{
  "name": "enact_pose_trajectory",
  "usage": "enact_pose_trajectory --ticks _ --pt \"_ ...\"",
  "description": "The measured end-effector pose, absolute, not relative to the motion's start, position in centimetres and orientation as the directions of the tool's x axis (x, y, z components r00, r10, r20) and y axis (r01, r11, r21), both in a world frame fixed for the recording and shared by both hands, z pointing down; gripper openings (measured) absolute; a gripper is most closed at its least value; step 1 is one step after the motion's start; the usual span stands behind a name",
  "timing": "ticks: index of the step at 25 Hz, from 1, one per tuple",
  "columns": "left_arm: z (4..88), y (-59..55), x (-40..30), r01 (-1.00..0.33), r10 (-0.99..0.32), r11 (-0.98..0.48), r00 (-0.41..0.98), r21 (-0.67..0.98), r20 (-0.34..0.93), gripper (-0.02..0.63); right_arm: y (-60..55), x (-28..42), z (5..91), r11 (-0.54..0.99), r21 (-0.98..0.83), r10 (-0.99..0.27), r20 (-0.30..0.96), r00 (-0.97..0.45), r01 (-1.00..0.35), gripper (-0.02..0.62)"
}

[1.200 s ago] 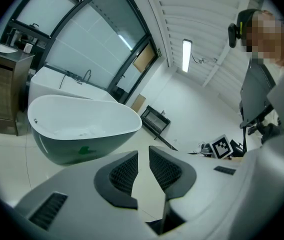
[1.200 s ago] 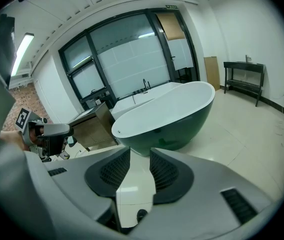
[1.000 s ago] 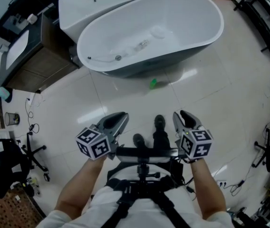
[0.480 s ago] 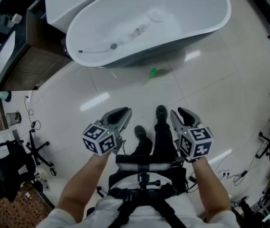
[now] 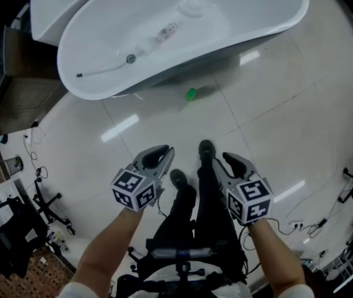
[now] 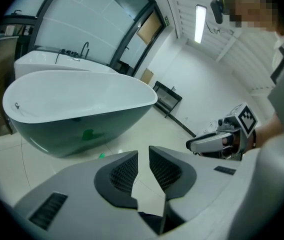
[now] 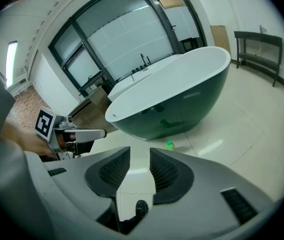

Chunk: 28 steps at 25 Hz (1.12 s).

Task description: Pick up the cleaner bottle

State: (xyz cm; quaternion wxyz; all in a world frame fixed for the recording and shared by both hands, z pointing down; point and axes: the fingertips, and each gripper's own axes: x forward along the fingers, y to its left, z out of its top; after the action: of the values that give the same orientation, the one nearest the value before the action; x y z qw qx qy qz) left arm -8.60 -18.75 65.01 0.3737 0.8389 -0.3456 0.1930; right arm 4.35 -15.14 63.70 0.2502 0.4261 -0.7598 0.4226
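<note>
Compared with a second earlier, the bathtub (image 5: 245, 11) had slid up and left in the head view, and more of the person's dark legs (image 5: 195, 216) showed under the grippers. The cleaner bottle (image 5: 191, 94), just a small green thing from here, sat on the glossy tiled floor (image 5: 276, 117) right beside the tub's dark base, well apart from both grippers. The left gripper (image 5: 158, 154) had its jaws only a narrow gap apart, with nothing but floor between them. The right gripper (image 5: 232, 162) was a bit wider and also empty. Both pointed toward the tub, side by side, with the shoes (image 5: 178, 179) between them. In both gripper views the bottle showed ahead of the jaws, below the tub.
</note>
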Motion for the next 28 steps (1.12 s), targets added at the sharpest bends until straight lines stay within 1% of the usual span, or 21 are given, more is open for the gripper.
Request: enact_pose_trajectory --ticks 4,9,11,18,22,28 --pt "68.3 -19.3 -7.3 -0.727 -0.413 -0.484 0.681 0.488 0.605 0.069 -14.9 5.6 66.5 0.262 -0.440 -0.411 0.755 -0.511 -0.859 0.121" --pt "73.3 -20.8 -7.0 -0.755 -0.417 -0.484 0.643 0.442 0.642 0.069 -15.1 5.6 69.6 0.356 -0.376 -0.392 0.771 -0.502 -0.855 0.121" --pt "75.1 -21.3 -6.6 -0.758 -0.411 -0.484 0.637 0.436 0.652 0.069 -14.7 5.5 70.9 0.367 -0.384 -0.375 0.773 -0.512 -0.847 0.121" --pt "80.5 -22.4 -4.7 -0.747 -0.372 -0.495 0.644 0.444 0.669 0.069 -13.4 6.0 75.2 0.342 -0.425 -0.317 0.787 -0.529 -0.838 0.121" --pt "83.0 -22.9 -4.1 -0.749 -0.359 -0.488 0.640 0.448 0.680 0.069 -13.9 7.0 76.8 0.310 -0.427 -0.326 0.792 -0.517 -0.850 0.121" --pt "87.2 -23.4 -4.2 -0.772 -0.343 -0.475 0.605 0.423 0.719 0.069 -14.0 8.0 78.7 0.300 -0.425 -0.314 0.801 -0.509 -0.854 0.121"
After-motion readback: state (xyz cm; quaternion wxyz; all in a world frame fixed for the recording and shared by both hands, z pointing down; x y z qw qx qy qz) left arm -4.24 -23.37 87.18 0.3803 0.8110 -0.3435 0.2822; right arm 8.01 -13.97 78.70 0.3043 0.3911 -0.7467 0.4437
